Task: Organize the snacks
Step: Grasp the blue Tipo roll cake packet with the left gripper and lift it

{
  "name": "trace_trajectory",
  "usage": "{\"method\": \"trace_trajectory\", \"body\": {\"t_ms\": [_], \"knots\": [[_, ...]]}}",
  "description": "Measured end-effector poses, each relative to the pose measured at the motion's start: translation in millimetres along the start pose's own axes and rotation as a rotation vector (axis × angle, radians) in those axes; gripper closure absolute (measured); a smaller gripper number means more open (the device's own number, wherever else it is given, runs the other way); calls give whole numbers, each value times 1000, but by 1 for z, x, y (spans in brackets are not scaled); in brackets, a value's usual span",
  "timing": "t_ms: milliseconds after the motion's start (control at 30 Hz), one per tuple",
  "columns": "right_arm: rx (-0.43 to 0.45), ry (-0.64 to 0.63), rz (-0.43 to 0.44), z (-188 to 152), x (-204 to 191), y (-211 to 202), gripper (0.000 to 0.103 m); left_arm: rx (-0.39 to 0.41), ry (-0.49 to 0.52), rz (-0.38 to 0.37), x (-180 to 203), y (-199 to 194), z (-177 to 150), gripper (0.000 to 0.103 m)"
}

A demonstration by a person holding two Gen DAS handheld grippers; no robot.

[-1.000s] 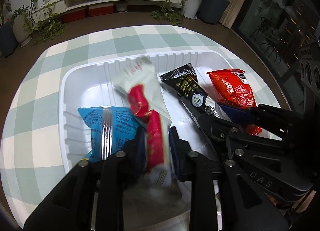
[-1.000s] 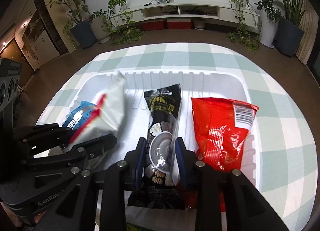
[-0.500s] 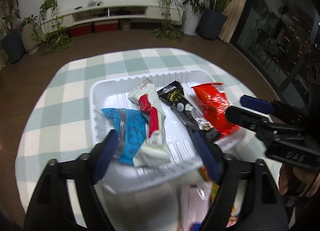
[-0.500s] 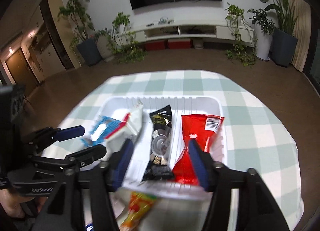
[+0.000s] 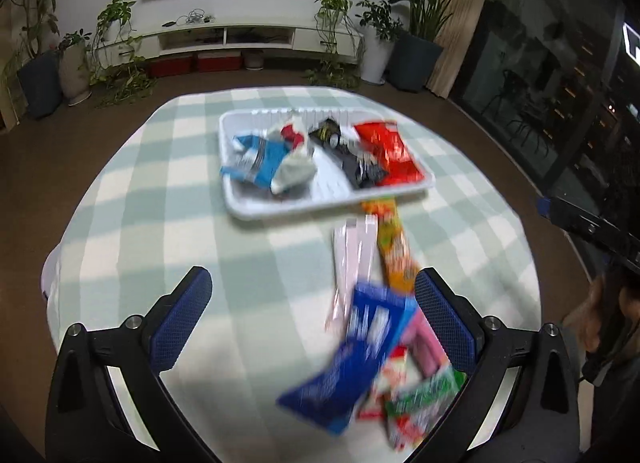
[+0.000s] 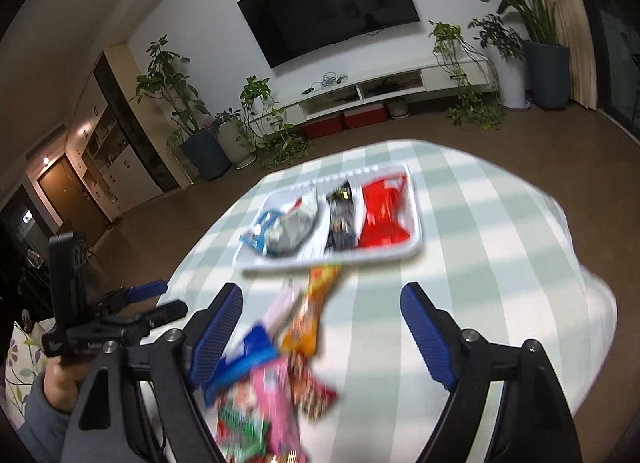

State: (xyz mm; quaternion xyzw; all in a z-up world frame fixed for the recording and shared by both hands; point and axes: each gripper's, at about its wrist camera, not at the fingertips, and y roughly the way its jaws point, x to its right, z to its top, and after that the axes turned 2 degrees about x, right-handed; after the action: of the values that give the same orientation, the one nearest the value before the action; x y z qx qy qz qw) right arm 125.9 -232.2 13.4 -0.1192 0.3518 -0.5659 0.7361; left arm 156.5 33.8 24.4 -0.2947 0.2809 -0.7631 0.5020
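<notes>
Both grippers, left [image 5: 312, 315] and right [image 6: 320, 327], fingers opening and empty, above the loose pile [image 5: 384, 367]; overlapping packets risk a double grab or slip short of the tray [image 5: 256, 211].

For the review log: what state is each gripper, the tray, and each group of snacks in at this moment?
left gripper: jaws opening, nothing between the pads.
right gripper: jaws opening, holding nothing.
white tray: flat on the checked tablecloth, holding four packets.
blue packet: lying in tray, left end.
white-and-red packet: lying partly over the blue packet.
black packet: lying in tray.
red packet: lying in tray, right end.
loose snack pile: on the cloth, outside the tray.
</notes>
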Motion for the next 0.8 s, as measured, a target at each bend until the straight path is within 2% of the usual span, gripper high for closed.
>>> {"method": "trace_trajectory", "body": {"t_ms": [133, 333, 367, 433, 500, 533, 600, 700, 800], "knots": [[-39, 53, 8, -50, 6, -18, 20, -56, 74, -44, 10, -4, -33, 0], [-142, 80, 33, -104, 4, -21, 20, -135, 212, -70, 30, 8, -46, 4], [-146, 78, 34, -107, 3, -21, 22, -150, 231, -73, 32, 12, -45, 10], [-147, 64, 39, -110, -1, -22, 25, -192, 280, -74, 38, 20, -45, 13], [-141, 44, 40, -110, -6, -23, 27, -225, 317, -76, 41, 29, -46, 22], [-139, 34, 41, -110, -8, -23, 28, -246, 324, -81, 41, 35, -46, 25], [-138, 16, 42, -111, -12, -24, 30, -287, 327, -94, 40, 45, -48, 38], [-145, 4, 42, -113, -14, -23, 32, -320, 332, -97, 38, 56, -48, 48], [-150, 10, 44, -113, -12, -22, 32, -338, 328, -107, 37, 64, -45, 50]]}}
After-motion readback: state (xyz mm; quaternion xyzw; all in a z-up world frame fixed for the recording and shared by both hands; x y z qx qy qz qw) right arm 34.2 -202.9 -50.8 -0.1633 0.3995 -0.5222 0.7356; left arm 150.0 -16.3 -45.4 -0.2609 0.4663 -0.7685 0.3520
